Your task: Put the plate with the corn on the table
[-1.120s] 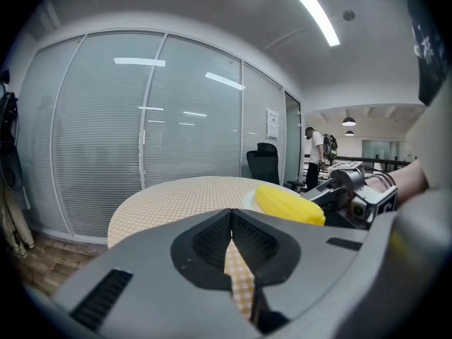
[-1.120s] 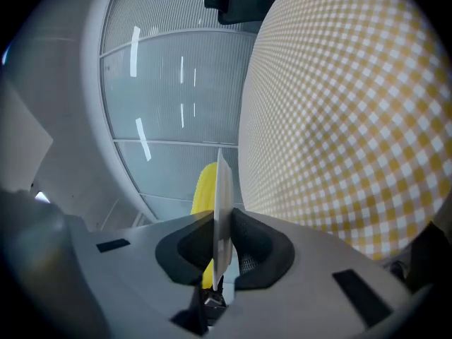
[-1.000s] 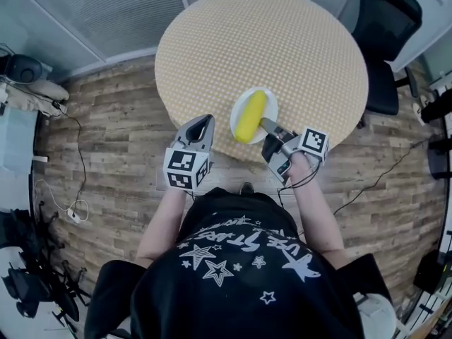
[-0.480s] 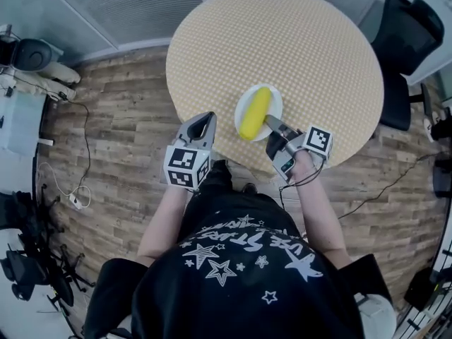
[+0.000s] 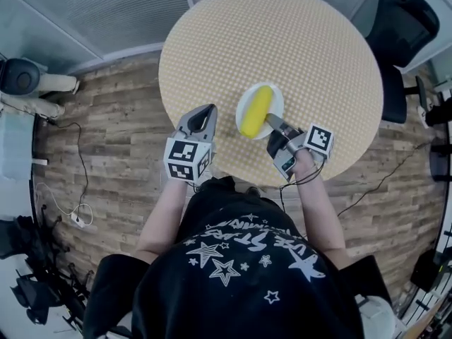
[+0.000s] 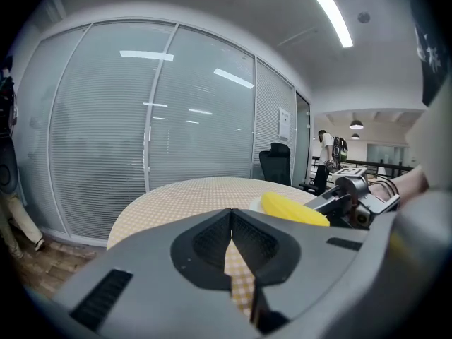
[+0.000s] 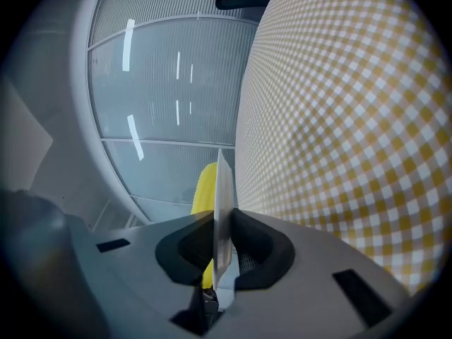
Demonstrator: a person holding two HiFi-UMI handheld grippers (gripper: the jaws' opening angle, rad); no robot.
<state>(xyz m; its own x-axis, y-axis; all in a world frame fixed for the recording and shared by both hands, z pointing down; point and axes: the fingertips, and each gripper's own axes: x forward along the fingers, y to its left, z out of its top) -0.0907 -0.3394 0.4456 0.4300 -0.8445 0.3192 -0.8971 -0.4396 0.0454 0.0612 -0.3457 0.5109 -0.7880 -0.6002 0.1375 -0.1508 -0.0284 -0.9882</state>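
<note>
The right gripper [image 5: 269, 121] is clamped on the rim of the white plate [image 5: 275, 94], biting it at the plate's 5 o'clock. In the right gripper view the plate shows edge-on as a thin white sheet pinched between the two jaws, which stand only that sheet's thickness apart. The yellow corn [image 5: 254, 111] lies lengthwise across the plate, pointing from 7 to 1 o'clock.

The plate sits over the round table [image 5: 282, 34] with its yellow-and-white check cloth, at the table's 6 o'clock and near the edge. Whether it rests on the cloth or hangs just above it cannot be told.

The left gripper [image 5: 206, 113] is at the plate's 8 o'clock, apart from it, at the table's edge — its jaws are pressed together at the tips with nothing between them.

A black office chair [image 5: 397, 30] stands at the table's 2 o'clock. The person's black shirt [image 5: 244, 260] carries white stars and slanted lettering, too warped to read with certainty.
</note>
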